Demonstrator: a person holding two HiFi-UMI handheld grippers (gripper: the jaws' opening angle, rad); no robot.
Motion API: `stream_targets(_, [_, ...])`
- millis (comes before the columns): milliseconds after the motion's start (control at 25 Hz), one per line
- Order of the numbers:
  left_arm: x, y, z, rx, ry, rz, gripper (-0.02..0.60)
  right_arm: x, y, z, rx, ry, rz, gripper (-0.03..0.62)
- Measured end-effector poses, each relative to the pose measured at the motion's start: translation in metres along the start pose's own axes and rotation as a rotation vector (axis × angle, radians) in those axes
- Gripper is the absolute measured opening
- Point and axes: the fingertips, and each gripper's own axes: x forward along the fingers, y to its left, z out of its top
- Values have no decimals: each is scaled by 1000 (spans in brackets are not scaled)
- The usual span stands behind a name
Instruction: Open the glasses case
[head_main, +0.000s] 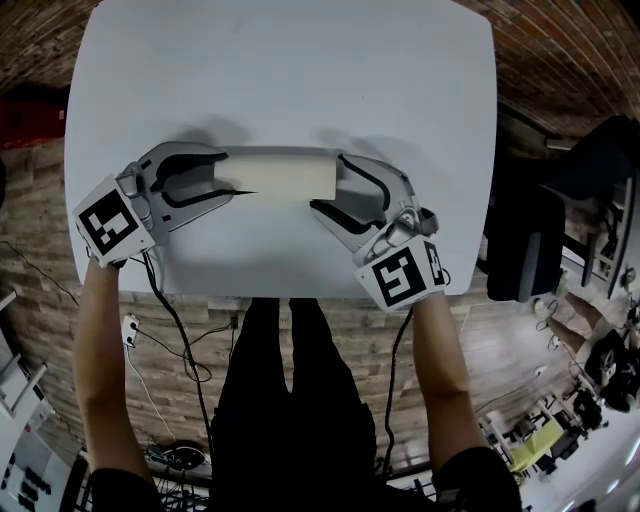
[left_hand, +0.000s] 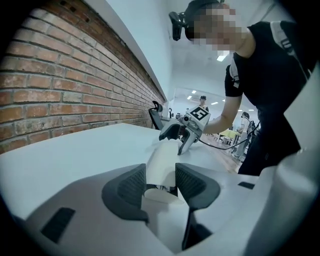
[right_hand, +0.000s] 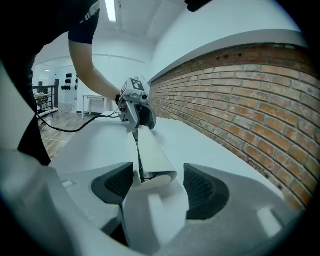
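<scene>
A cream glasses case lies lengthwise on the white table, with a dark slit along its seam. My left gripper holds the case's left end; in the left gripper view both pads press on the case. My right gripper straddles the right end. In the right gripper view the case leans on the left pad, and a gap shows before the right pad. Each gripper view shows the other gripper at the far end of the case.
The table's near edge runs just behind both grippers, with the person's legs below it. A black chair stands to the right of the table. Cables hang at the lower left. A brick wall borders the table's far side.
</scene>
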Motion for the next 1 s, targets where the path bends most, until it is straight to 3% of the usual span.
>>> stream_targets(280, [-2, 3, 8, -37, -76, 39, 156, 0, 1, 0, 8, -4, 2, 313])
stream_targets(480, [-6, 11, 16, -61, -129, 106, 88, -2, 2, 1, 13, -5, 7, 313])
stream_targets(1000, [-3, 39, 13, -96, -114, 259, 75, -1, 2, 0, 21, -6, 7, 313])
